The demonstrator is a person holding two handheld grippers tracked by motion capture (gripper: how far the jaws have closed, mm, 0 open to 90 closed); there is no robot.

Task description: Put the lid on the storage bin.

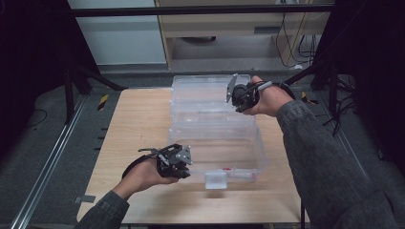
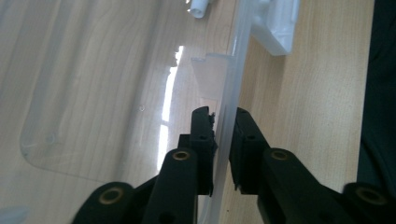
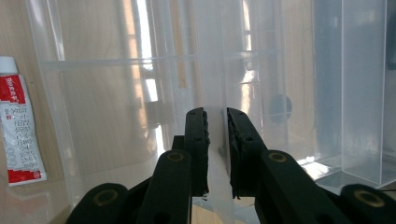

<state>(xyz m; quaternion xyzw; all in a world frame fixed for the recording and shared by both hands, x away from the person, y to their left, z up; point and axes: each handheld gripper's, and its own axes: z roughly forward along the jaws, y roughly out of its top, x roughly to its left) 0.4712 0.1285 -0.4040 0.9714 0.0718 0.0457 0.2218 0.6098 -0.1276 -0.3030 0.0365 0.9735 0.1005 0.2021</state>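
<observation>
Two grips are set: our left gripper (image 2: 223, 123) is nearly shut on the box (image 1: 215, 143) wall at its near corner, our right gripper (image 3: 215, 121) pinches the far lid (image 1: 210, 88). Next we lift evenly, keeping both holds firm.

The storage box (image 1: 217, 143) is clear plastic with a white latch (image 1: 216, 180). The bench (image 1: 138, 129) shows pale wood grain. Both hand-held grippers have black jaws. The tube (image 3: 16, 123) looks white with red bands and small, unreadable print.
</observation>
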